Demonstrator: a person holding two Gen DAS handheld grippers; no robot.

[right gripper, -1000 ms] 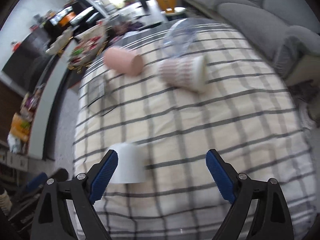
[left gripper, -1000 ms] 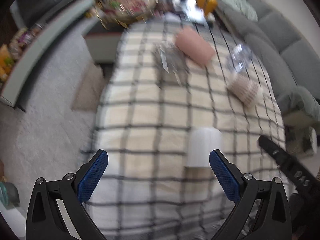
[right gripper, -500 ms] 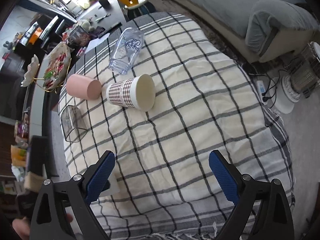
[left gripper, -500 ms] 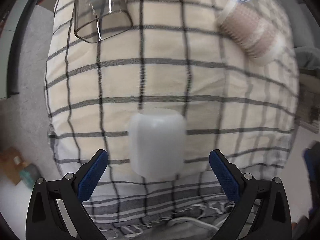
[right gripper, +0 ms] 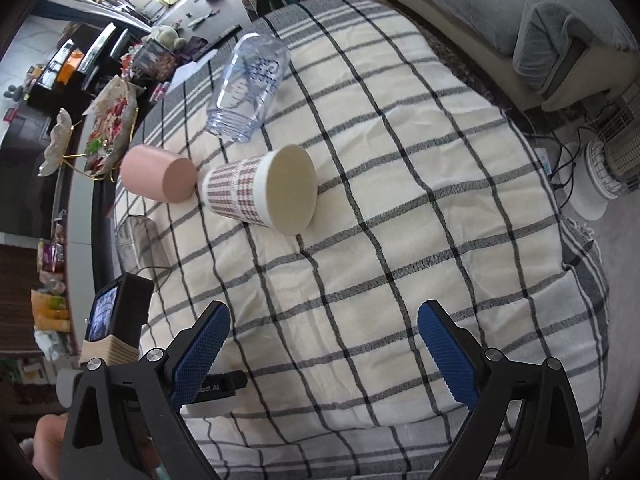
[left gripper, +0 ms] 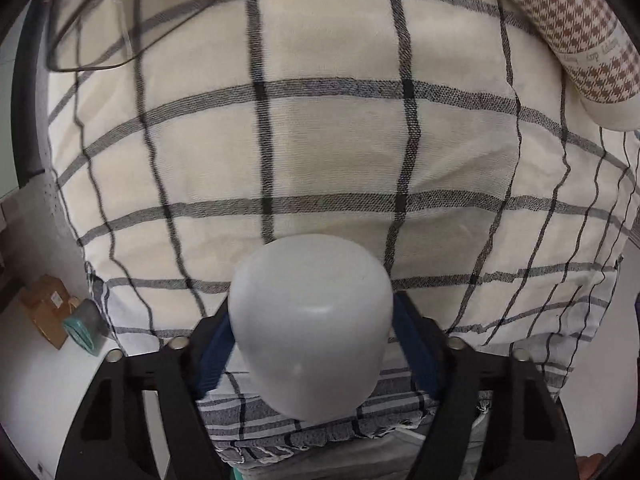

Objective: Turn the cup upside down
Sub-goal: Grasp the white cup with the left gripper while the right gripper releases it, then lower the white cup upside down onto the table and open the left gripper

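Left wrist view: the left gripper point(left gripper: 310, 344) is clamped on the white cup point(left gripper: 311, 324), one blue pad point(left gripper: 414, 354) pressed to each side of it. The cup sits at 6 o'clock in the frame, closed rounded end toward the camera, over the near edge of the checked cloth point(left gripper: 340, 140) that covers the counter. Up at 1 o'clock lies a patterned paper cup point(left gripper: 576, 36) on its side, well apart from the white cup. At 11 o'clock a clear glass point(left gripper: 124, 12) lies on the cloth, only partly in frame. Down at 8 o'clock, off the counter, a cardboard box point(left gripper: 46, 312) and a teal object point(left gripper: 84, 326) rest on the floor.

Right wrist view: the right gripper point(right gripper: 322, 350) hangs above the cloth point(right gripper: 400, 280) with its blue pads point(right gripper: 448, 354) spread wide and nothing between them. At 12 o'clock the paper cup point(right gripper: 260, 190) lies on its side, mouth toward the camera, touching or just beside a pink cup point(right gripper: 158, 176) at 10 o'clock, also on its side. Beyond them a clear plastic bottle point(right gripper: 250, 86) lies tipped over. The glass point(right gripper: 140, 242) shows at 9 o'clock. The left gripper's body point(right gripper: 116, 324) sits at 8 o'clock at the cloth's edge; the white cup is hidden here. A grey sofa point(right gripper: 560, 36) fills 2 o'clock.
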